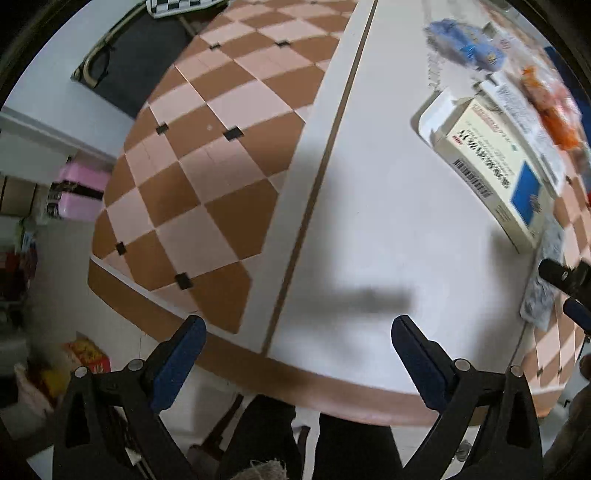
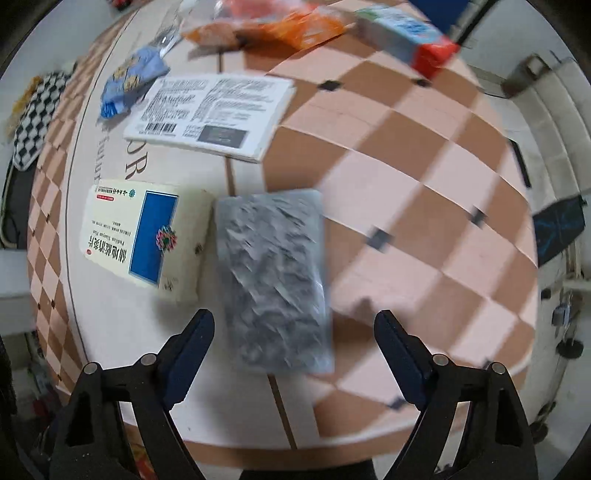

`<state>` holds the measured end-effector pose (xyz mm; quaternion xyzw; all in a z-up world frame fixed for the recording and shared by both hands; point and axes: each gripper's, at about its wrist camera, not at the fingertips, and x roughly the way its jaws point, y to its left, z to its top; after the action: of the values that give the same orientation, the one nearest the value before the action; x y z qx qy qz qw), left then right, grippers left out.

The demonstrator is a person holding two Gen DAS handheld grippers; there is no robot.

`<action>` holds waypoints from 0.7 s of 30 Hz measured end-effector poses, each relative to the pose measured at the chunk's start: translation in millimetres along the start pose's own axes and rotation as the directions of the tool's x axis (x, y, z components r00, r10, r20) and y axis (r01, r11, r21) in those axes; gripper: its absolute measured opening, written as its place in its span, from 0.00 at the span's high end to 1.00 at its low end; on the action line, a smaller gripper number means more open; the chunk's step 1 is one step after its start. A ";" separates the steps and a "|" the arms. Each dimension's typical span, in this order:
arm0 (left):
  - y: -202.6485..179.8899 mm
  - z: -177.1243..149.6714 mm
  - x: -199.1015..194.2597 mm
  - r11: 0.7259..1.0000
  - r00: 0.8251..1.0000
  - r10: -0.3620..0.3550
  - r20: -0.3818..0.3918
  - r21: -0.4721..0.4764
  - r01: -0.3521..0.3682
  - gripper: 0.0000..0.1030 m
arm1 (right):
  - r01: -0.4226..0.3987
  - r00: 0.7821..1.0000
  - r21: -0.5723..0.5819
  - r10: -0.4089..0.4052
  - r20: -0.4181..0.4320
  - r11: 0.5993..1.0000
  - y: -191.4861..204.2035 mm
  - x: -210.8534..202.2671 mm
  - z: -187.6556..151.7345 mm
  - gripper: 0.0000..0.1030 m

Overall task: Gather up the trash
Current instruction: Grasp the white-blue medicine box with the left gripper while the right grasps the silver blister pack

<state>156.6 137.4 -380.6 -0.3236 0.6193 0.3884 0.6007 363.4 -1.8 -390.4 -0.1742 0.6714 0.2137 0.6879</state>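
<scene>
The right gripper (image 2: 293, 332) is spread wide with nothing between its blue-padded fingers (image 2: 192, 343), hovering over the near edge of the round table (image 2: 424, 206). Directly ahead, at 12 o'clock from the fingertips, a grey crinkled plastic packet (image 2: 271, 273) lies flat on the white centre strip of the table, its near end reaching in between the two fingertips as seen from the right wrist camera; whether a finger touches it cannot be told. Just beside the packet at 9 o'clock lies a cream medicine box (image 2: 147, 236) with a blue panel, the two edges touching or nearly so. Farther on, at 11 o'clock, a white printed box (image 2: 214, 114) lies flat, and beside it at 10 o'clock a crumpled blue wrapper (image 2: 129, 83). At the far rim, an orange plastic bag (image 2: 273, 26) sits at 12 o'clock and a blue-and-red carton (image 2: 406, 37) at 1 o'clock, both blurred. The left gripper (image 1: 299, 354) is likewise fully spread and empty, positioned over the bare white strip near the table edge. From the left wrist camera the medicine box (image 1: 495, 177) appears at 2 o'clock, with the grey packet (image 1: 543, 291) near the right gripper's fingertips (image 1: 554, 273) at 3 o'clock. A checkered cloth (image 2: 33, 118) lies beyond the table at 10 o'clock.
</scene>
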 end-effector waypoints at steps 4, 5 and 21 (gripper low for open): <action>-9.9 13.6 5.6 0.999 0.999 0.011 -0.047 -0.052 -0.014 0.00 | 0.071 0.997 -0.108 -0.071 0.005 0.992 16.3 9.0 3.5 0.37; -12.9 19.0 3.7 0.997 0.998 -0.006 -0.059 -0.080 0.002 0.00 | 0.064 0.998 -0.118 -0.064 0.009 0.991 17.5 6.4 3.7 0.46; -110.9 118.8 19.7 0.886 0.933 -0.283 -0.222 -0.434 0.165 0.01 | -0.136 0.990 0.109 0.138 -0.015 0.985 -104.2 -25.7 82.7 0.47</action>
<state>310.0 187.9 -407.7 -0.5632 0.5610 0.3869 0.4675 488.4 -48.1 -366.5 -0.0929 0.6999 0.2221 0.6724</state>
